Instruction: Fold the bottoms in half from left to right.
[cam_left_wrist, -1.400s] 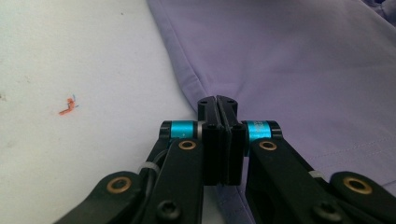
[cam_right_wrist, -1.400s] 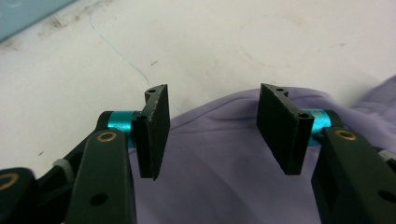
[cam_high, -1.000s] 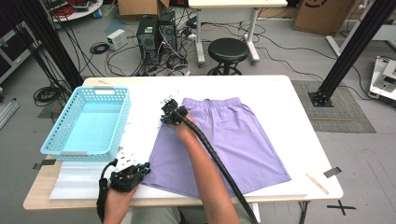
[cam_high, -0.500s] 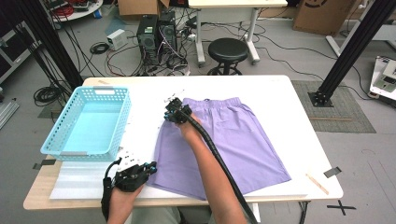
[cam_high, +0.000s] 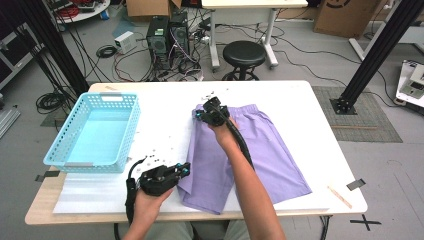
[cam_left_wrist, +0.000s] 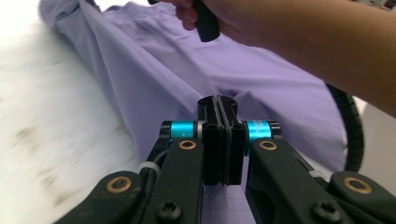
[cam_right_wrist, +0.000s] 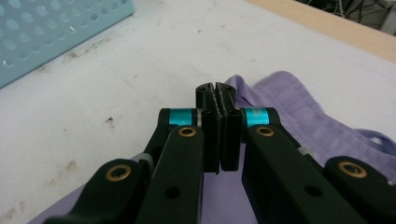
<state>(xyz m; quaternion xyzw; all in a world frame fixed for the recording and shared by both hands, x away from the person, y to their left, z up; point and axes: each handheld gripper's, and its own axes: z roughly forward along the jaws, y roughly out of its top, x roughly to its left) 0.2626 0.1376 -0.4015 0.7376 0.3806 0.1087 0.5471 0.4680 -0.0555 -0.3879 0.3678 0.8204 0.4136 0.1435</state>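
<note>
Purple shorts (cam_high: 250, 150) pinched along left edge: left gripper (cam_high: 184, 170) near hem, right gripper (cam_high: 204, 113) far waistband. Thin fabric may slip out mid-fold.

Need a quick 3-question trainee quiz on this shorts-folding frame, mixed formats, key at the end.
1. True or false: the left gripper is shut on the purple shorts.
2. Which part of the shorts does the right gripper pinch? A) the waistband corner B) a leg hem C) nothing
3. Fill in: the blue basket sits on the table's ____ side in the high view.

Key: 1 true; 2 A; 3 left.
</note>
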